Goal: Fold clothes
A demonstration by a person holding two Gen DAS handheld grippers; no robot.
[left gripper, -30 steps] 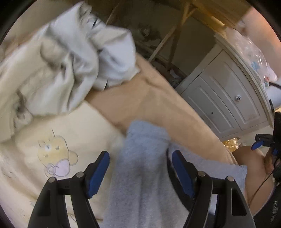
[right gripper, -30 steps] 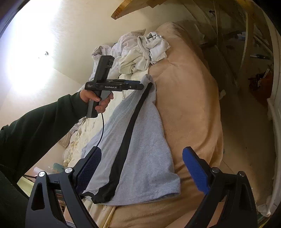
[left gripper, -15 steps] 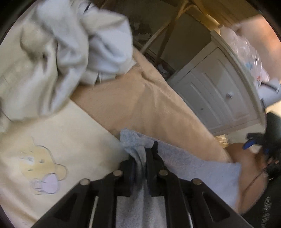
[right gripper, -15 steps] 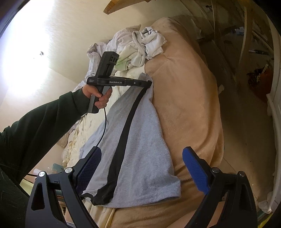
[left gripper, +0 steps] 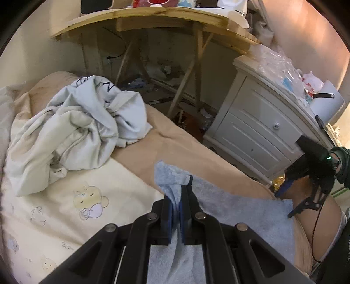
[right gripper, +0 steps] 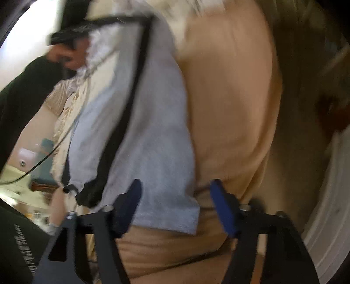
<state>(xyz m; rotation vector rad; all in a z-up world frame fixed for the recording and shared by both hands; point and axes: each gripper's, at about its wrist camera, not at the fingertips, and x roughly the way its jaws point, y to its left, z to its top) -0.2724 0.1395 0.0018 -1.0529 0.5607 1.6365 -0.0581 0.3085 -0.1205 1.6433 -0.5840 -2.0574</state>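
A: Left wrist view, from the left edge. Cream sheet (left gripper: 54, 209) with a small bear print covers the near side of the bed. A crumpled pile of pale clothes (left gripper: 78, 131) sits on it, lapping onto the tan blanket (left gripper: 175, 144).

B: Centre of the same view?

A: The left gripper (left gripper: 175, 209) is clamped tight on a bunched corner of the grey garment (left gripper: 240, 209); the cloth stands up in a fold between the blue pads (left gripper: 167, 214). The rest of the garment lies flat across the blanket toward the right.

B: Further right?

A: White nightstand (left gripper: 258, 131) beside the bed, wooden table (left gripper: 153, 19) behind it. At the far right the right gripper (left gripper: 286, 196) hangs over the garment's far edge, held by a hand in a dark sleeve (left gripper: 343, 163).

B: Right wrist view?

A: Blurred. Left: dark sleeve (right gripper: 21, 94) and the left gripper (right gripper: 91, 24) at the top, on the garment's upper corner. Centre: grey garment (right gripper: 153, 122) with a black stripe (right gripper: 122, 131) running its length, lying on the tan blanket (right gripper: 229, 98). The right gripper (right gripper: 175, 196) is partly open, jaws just been closing. The garment's lower right corner lies between the pads; I cannot see them pressing on it.
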